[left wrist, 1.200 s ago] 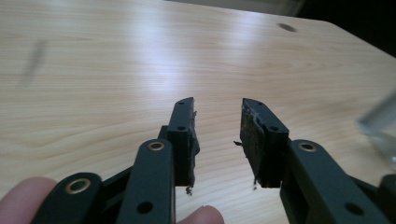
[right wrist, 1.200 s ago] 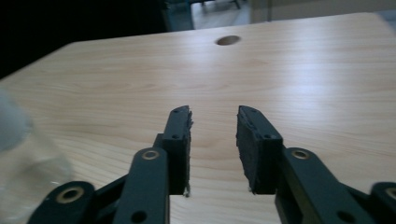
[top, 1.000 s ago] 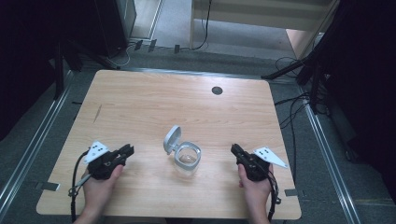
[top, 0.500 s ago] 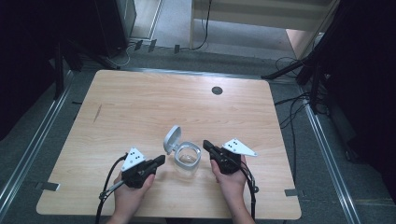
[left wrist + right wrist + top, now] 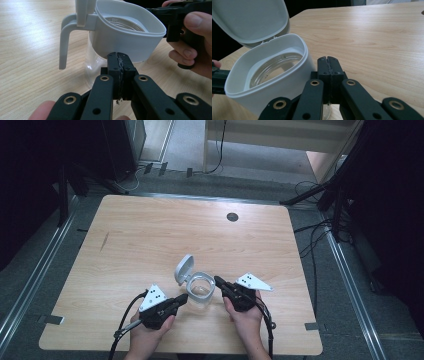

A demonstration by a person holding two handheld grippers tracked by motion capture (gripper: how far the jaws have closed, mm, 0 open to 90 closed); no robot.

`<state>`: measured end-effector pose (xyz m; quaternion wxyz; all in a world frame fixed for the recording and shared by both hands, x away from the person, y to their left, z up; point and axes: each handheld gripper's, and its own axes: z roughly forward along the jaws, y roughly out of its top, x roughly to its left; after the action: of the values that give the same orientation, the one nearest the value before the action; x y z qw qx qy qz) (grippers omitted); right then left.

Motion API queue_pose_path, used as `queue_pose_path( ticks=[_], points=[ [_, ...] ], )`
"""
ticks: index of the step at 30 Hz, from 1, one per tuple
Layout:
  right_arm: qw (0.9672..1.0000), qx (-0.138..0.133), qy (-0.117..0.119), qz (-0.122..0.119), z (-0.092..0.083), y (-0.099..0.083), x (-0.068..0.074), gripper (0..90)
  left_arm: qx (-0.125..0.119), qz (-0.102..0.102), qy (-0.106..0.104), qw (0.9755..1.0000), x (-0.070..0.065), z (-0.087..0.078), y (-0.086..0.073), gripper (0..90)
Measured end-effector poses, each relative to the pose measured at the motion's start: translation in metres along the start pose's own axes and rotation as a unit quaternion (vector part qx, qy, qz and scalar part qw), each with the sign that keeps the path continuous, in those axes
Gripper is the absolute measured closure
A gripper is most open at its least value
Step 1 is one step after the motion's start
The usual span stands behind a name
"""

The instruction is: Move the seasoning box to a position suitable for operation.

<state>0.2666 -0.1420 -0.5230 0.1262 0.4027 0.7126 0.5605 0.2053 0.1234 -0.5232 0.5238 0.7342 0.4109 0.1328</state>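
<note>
Two hand-held grippers flank a small clear glass jug with a white plastic collar, grey handle and hinged lid (image 5: 199, 289), which stands near the front middle of the light wooden table (image 5: 150, 235). Its lid (image 5: 252, 20) stands flipped open. The left gripper (image 5: 119, 62) has its jaws pressed together on nothing, tips just short of the collar. The right gripper (image 5: 329, 65) is likewise closed and empty beside the collar. Nothing is gripped yet; as I judge it, the handling of the jug is only beginning.
</note>
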Motion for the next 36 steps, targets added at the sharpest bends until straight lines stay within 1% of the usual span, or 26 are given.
queue_pose_path(
  ticks=[4, 5, 8, 9, 15, 16, 17, 19, 21, 23, 25, 28, 32, 34, 35, 36],
  points=[
    [1.0, 0.0, 0.002, 0.003, -0.003, -0.003, 0.004, 90.0, -0.002, -0.006, 0.003, 1.0, 0.004, -0.002, 0.0, 89.2],
    [1.0, 0.002, 0.001, 0.002, -0.004, -0.004, 0.005, 90.0, -0.004, -0.01, 0.004, 0.9999, 0.004, -0.002, 0.0, 89.1],
    [1.0, 0.005, 0.005, -0.006, -0.004, -0.005, 0.01, 90.0, -0.004, -0.007, 0.007, 0.9999, 0.007, -0.003, 0.001, 88.6],
    [0.9999, 0.006, 0.007, -0.011, -0.004, -0.005, 0.012, 90.0, -0.005, -0.01, 0.008, 0.9999, 0.008, -0.004, 0.001, 88.5],
    [0.9995, 0.008, 0.026, -0.016, 0.0, -0.006, 0.02, 90.0, -0.012, -0.023, 0.025, 0.9994, 0.021, -0.008, 0.003, 86.1],
    [0.9995, 0.01, 0.026, -0.014, 0.001, -0.006, 0.022, 90.0, -0.015, -0.025, 0.029, 0.9992, 0.023, -0.008, 0.004, 85.4],
    [0.9995, 0.007, 0.024, -0.017, 0.002, -0.006, 0.022, 90.0, -0.014, -0.029, 0.031, 0.999, 0.025, -0.008, 0.005, 85.2],
    [0.9998, 0.002, 0.013, -0.017, 0.005, -0.003, 0.02, 90.0, -0.018, -0.036, 0.038, 0.9985, 0.028, -0.007, 0.006, 85.4],
    [0.9999, -0.005, 0.009, -0.008, 0.009, 0.001, 0.018, 90.0, -0.017, -0.034, 0.04, 0.9985, 0.028, -0.004, 0.007, 86.0],
    [0.9998, -0.007, 0.01, -0.013, 0.013, 0.004, 0.019, 90.0, -0.016, -0.03, 0.047, 0.9984, 0.027, -0.002, 0.008, 87.4],
    [0.9998, -0.006, 0.001, -0.021, 0.013, 0.004, 0.022, 90.0, -0.015, -0.03, 0.049, 0.9982, 0.027, -0.002, 0.008, 88.5],
    [0.9998, -0.004, 0.009, -0.016, 0.011, 0.002, 0.023, 90.0, -0.013, -0.034, 0.05, 0.9981, 0.029, 0.0, 0.008, 89.2],
    [0.9998, -0.001, 0.008, -0.02, 0.008, 0.0, 0.029, 90.0, -0.013, -0.035, 0.056, 0.9977, 0.03, 0.0, 0.008, 90.0],
    [0.9998, 0.001, 0.01, -0.018, 0.006, -0.002, 0.031, 90.0, -0.012, -0.034, 0.055, 0.9978, 0.031, -0.001, 0.008, 90.0],
    [0.9998, 0.002, 0.012, -0.016, 0.006, -0.002, 0.032, 90.0, -0.013, -0.034, 0.055, 0.9978, 0.032, -0.002, 0.008, 89.3],
    [0.9997, 0.0, 0.013, -0.019, 0.005, -0.003, 0.033, 90.0, -0.015, -0.034, 0.051, 0.998, 0.034, -0.003, 0.008, 87.2]
  ],
)
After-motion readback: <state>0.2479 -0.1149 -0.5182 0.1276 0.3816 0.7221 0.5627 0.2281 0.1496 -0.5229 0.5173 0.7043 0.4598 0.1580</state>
